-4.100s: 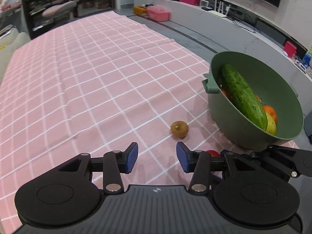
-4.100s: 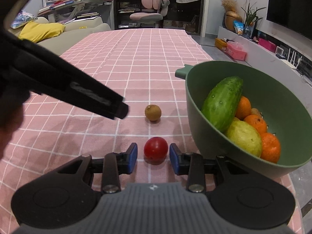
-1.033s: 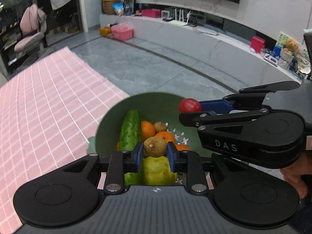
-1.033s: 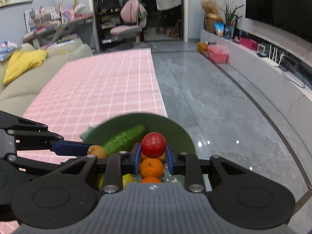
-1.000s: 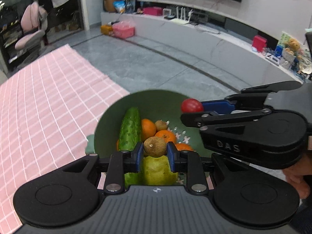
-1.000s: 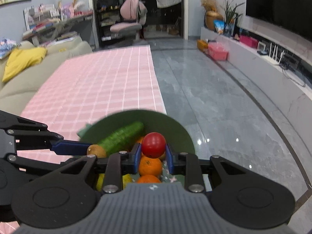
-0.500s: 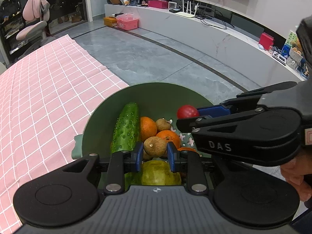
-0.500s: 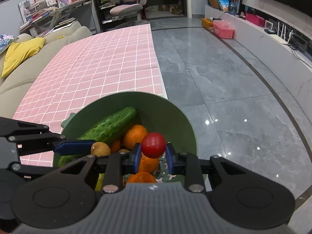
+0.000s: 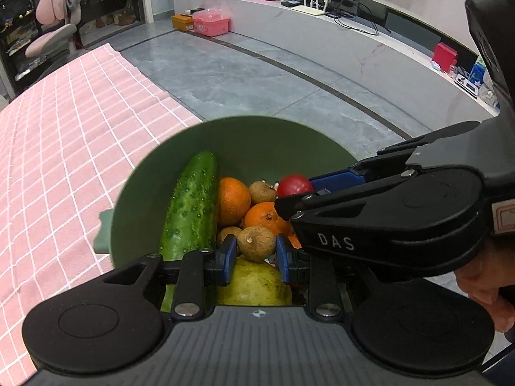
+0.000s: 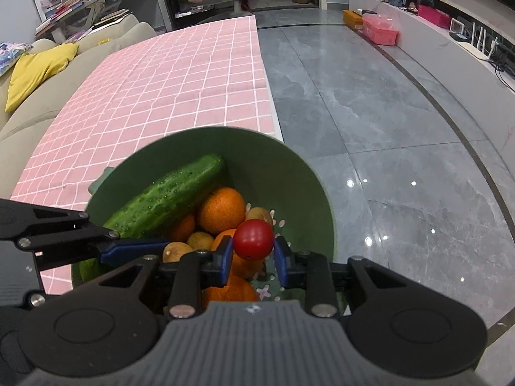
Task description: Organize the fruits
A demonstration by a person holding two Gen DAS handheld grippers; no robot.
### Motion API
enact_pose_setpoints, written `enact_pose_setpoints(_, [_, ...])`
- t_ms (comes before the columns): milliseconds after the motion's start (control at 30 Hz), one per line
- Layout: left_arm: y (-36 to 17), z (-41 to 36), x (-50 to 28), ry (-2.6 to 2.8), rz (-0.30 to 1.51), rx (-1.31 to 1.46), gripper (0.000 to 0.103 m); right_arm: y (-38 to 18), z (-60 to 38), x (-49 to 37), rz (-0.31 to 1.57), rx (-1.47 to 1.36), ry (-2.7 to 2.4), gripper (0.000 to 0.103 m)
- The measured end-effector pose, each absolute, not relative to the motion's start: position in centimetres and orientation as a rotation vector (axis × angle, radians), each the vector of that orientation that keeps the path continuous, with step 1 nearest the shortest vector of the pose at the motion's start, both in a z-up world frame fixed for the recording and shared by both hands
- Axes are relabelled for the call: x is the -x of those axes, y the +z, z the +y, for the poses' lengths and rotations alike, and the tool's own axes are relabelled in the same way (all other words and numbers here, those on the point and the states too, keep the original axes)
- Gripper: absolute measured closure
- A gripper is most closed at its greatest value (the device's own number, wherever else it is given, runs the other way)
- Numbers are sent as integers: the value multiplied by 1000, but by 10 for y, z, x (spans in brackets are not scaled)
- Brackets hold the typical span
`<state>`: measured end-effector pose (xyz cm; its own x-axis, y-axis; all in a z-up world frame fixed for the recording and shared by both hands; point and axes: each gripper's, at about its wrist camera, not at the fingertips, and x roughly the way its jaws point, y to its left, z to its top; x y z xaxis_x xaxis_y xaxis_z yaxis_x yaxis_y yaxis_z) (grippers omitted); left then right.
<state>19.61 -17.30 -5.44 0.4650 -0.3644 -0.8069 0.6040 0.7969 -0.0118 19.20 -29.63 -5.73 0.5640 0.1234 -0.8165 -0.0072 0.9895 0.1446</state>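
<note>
Hovering over the green bowl [image 9: 141, 193], the left claw [image 9: 256, 254] is clamped on a brown fruit [image 9: 256, 243], and the right claw [image 10: 253, 259] is clamped on a red tomato [image 10: 253, 239]; a cucumber [image 10: 167, 197] and oranges [image 10: 221, 209] are seen inside the bowl

A pink checked cloth [image 10: 180, 96] covers the table. Next to it is a shiny grey floor [image 10: 386, 128]. A pink chair [image 9: 53, 29] stands far back by dark shelves. A beige sofa [image 10: 48, 96] has a yellow pillow [image 10: 38, 67] on it. A pink box [image 9: 210, 22] (with an orange box [image 9: 182, 21] just beside it) sits on the floor by a long white shelf [image 9: 354, 32].
</note>
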Motion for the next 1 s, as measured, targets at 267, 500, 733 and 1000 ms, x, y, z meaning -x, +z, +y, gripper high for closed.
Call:
enact_pose_setpoints(267, [-24, -159, -181, -576, 868, -218, 28, -32, -301, -177, 912, -150, 88, 70])
enact_pose_setpoints(500, [-1, -136, -157, -532, 831, -97, 21, 0, -300, -148, 849, -141, 99, 68])
enact_pose_setpoints(733, [17, -130, -131, -371, 845, -60, 12, 24, -301, -114, 806, -174, 61, 58])
enact_pose_setpoints(1000, [26, -136, -100, -296, 845, -99, 9, 36, -308, -70, 781, -221, 18, 48])
